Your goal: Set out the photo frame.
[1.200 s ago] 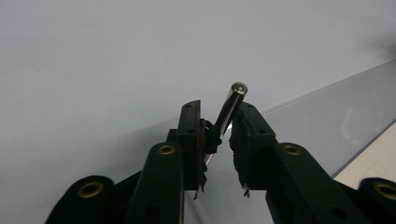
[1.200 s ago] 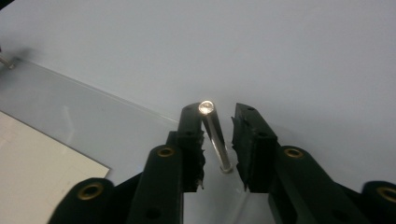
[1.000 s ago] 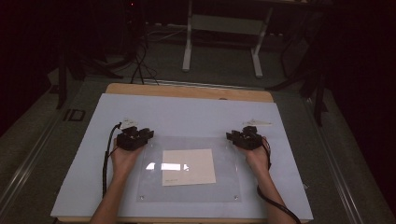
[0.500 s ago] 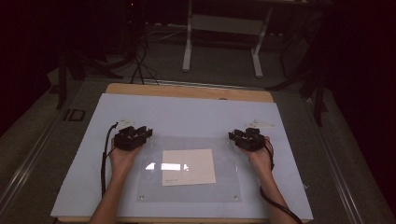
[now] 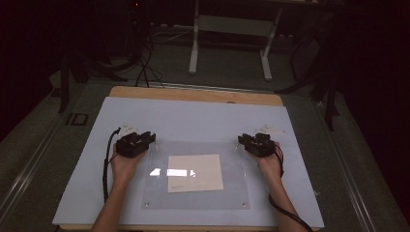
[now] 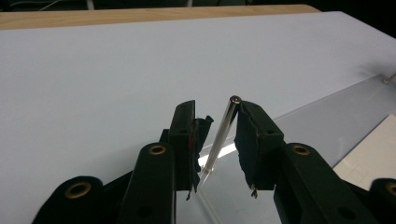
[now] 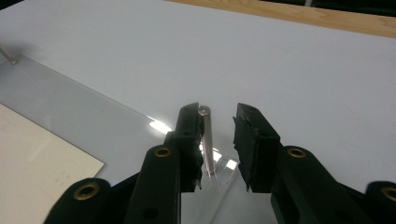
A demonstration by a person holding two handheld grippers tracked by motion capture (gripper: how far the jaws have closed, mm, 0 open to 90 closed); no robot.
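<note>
L gripper (image 6: 215,140): fingers partly apart, have just been closing, a metal pin (image 6: 219,137) between them, touching the right pad. R gripper (image 7: 215,144): same, its pin (image 7: 208,140) against the left pad.

Two handheld black grippers: left gripper (image 5: 147,138), right gripper (image 5: 243,140). Matte black bodies, blocky, angular arms. Brass-ringed holes on jaw arms in both gripper views. Dark pads (image 6: 201,135) on inner jaw faces, edges frayed and ragged; reddish trace along one left pad edge. Black cable (image 5: 105,169) looping off left unit, another black cable (image 5: 285,215) trailing from right. Forearms bare, no sleeves, no gloves.
</note>
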